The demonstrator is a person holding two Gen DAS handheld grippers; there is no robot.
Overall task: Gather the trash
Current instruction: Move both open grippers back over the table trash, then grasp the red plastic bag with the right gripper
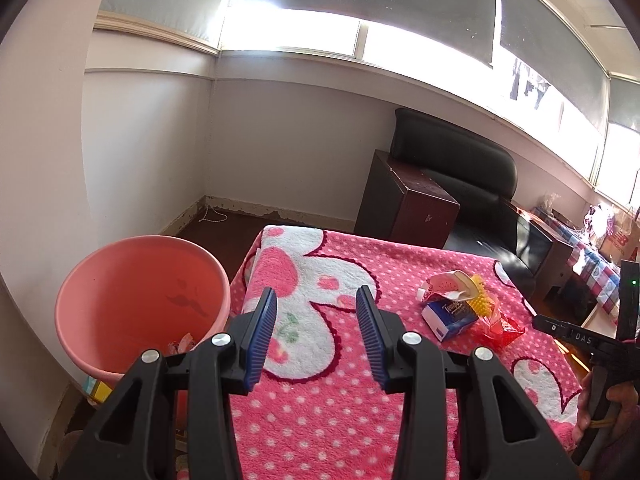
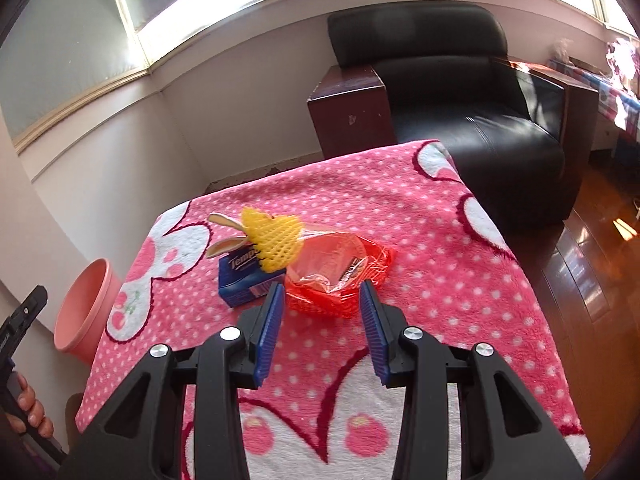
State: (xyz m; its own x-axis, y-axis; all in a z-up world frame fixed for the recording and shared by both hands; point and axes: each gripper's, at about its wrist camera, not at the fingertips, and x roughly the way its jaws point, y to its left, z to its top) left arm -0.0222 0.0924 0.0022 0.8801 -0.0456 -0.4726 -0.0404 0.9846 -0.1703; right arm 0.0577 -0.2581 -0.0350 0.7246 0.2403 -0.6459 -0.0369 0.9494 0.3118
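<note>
A small heap of trash lies on the bench's pink blanket [image 2: 400, 216]: a red wrapper [image 2: 340, 276], yellow foam net [image 2: 274, 240] and blue tissue pack [image 2: 244, 280]. The right gripper [image 2: 322, 332] hovers just before the wrapper, spread, empty. The left gripper [image 1: 316, 332], also spread, is near the pink bucket [image 1: 140, 300].

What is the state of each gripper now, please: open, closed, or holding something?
Left gripper: open, holding nothing, above the pink dotted blanket.
Right gripper: open, empty, just before the crumpled red plastic bag.
</note>
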